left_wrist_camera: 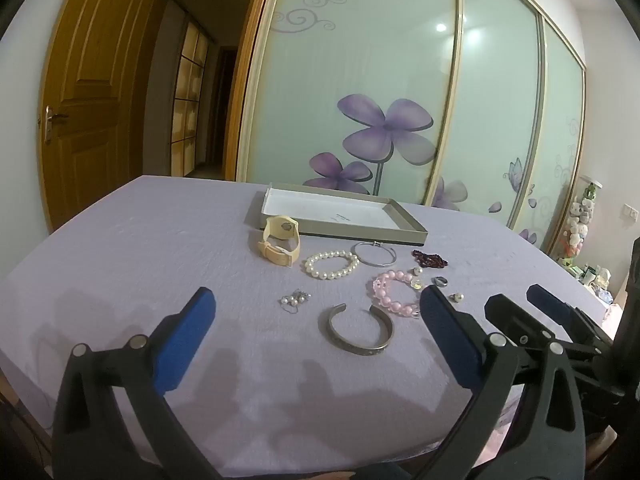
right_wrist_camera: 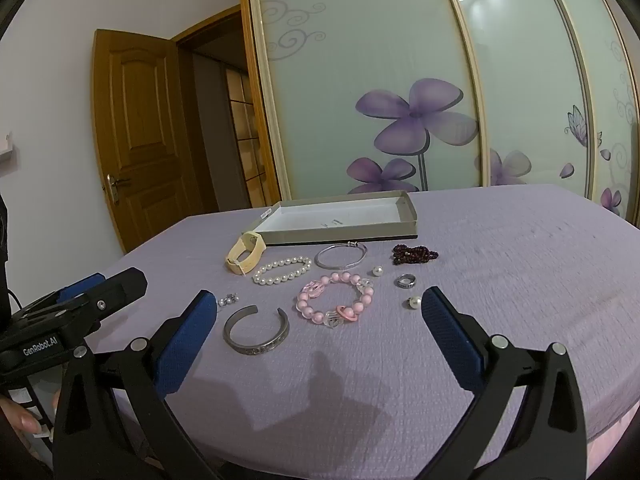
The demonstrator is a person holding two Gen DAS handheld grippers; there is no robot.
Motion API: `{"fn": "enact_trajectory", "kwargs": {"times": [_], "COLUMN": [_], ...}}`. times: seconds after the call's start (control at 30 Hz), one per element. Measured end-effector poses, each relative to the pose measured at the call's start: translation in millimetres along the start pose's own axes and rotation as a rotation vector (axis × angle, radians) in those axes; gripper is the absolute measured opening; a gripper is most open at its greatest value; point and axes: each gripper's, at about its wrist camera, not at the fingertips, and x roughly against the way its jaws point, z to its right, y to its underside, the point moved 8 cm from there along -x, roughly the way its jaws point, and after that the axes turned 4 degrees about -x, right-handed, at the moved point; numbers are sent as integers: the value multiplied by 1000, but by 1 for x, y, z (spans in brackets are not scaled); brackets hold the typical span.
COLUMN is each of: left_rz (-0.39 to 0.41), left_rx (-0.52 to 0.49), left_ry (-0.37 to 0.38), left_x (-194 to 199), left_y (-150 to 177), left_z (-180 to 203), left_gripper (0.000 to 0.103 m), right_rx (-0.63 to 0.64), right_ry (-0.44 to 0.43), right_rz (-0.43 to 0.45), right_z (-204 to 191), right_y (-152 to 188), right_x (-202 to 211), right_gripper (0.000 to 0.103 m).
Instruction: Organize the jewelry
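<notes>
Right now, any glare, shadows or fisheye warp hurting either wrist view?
Left wrist: lamp glare on the wardrobe door, door frames bowed, soft gripper shadows on the purple cloth. Right wrist: same glare spots, dark corners, one darker shadow on the cloth before the metal cuff. Jewelry reads sharp in both.

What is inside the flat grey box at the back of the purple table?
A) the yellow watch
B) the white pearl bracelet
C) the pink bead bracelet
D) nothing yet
D: the flat grey cardboard box shows only its bare white lining, while the pink bead bracelet, white pearl bracelet and yellow watch all lie outside it on the purple cloth.
</notes>
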Motion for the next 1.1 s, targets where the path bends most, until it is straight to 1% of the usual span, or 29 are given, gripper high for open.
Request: {"fn": "enact_trajectory", "kwargs": {"times": [1.1], "left_rz": [-8], "left_rx": [6], "left_ry": [1], "left_x": [0], "left_y": [1], "left_z": [0], "left_gripper": [101], "right_rx": [-7], "right_ry": [-3], "right_rz": [-2], "right_z": [2], "right_y": [-3], "right_x": [2], "right_gripper": [102]}}
